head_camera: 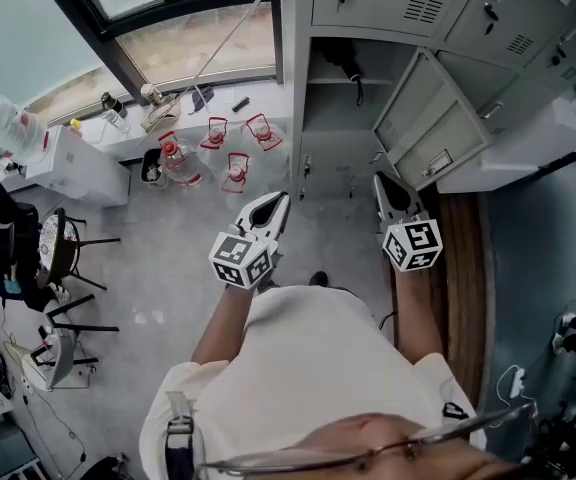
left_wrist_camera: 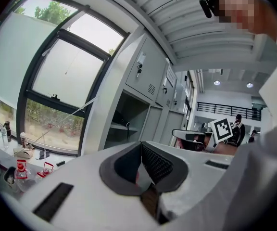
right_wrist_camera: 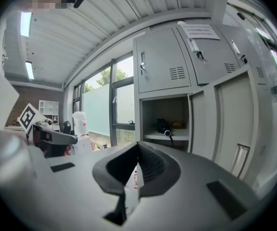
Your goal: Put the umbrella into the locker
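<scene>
A black folded umbrella (head_camera: 348,62) lies on the shelf of the open grey locker (head_camera: 334,118), its strap hanging over the shelf edge. It shows too in the right gripper view as the umbrella (right_wrist_camera: 164,126) inside the locker compartment (right_wrist_camera: 150,114), and as a dark shape (left_wrist_camera: 121,120) in the left gripper view. My left gripper (head_camera: 279,200) and right gripper (head_camera: 382,179) are both held before the person's chest, pointing toward the locker and well short of it. Both are shut, with nothing between the jaws.
The locker door (head_camera: 431,120) stands swung open to the right of the compartment. Several large water bottles (head_camera: 230,158) with red handles stand on the floor under the window, beside a white box (head_camera: 80,166). Stools (head_camera: 56,248) stand at the left.
</scene>
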{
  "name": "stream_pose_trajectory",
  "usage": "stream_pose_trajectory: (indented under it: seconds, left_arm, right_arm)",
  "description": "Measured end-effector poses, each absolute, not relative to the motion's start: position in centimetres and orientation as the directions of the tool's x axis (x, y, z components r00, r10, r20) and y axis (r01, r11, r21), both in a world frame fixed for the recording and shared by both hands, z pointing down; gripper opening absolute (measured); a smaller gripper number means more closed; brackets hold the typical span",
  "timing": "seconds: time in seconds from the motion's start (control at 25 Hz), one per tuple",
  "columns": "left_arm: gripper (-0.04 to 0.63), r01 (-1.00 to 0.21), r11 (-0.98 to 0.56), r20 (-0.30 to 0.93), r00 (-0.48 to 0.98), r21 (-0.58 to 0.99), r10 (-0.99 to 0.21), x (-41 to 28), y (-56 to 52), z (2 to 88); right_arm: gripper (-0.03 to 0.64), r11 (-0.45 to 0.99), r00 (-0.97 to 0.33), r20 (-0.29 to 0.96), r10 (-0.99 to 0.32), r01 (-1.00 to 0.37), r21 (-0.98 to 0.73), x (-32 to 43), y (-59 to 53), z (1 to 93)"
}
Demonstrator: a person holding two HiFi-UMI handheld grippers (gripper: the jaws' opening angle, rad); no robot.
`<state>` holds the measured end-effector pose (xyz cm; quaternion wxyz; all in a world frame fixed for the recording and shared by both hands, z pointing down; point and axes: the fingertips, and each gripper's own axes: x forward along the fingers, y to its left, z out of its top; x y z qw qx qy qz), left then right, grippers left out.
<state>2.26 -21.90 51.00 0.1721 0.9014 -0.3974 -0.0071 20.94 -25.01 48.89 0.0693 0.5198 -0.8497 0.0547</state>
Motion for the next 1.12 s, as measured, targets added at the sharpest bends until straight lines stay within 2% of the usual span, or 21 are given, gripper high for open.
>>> stream_pose_trajectory:
  seconds: [0.28,1.12]
  left_arm:
    - [0.005,-0.69,-0.649,0.118,0.709,0.322,-0.695,0.8,-22.4,50.9]
    - [0.005,-0.662,-0.676,0.115,0.737,0.323,-0.666,0.2,-22.8,50.7]
  right_arm:
    - [0.006,0.462,-0.451,0.137,-0.882,-0.885,0.057,18.6,-23.2,46.8]
    - [0.006,0.421,-0.417,0.152,-0.896,-0.907,-0.006,18.7,-22.1,47.3]
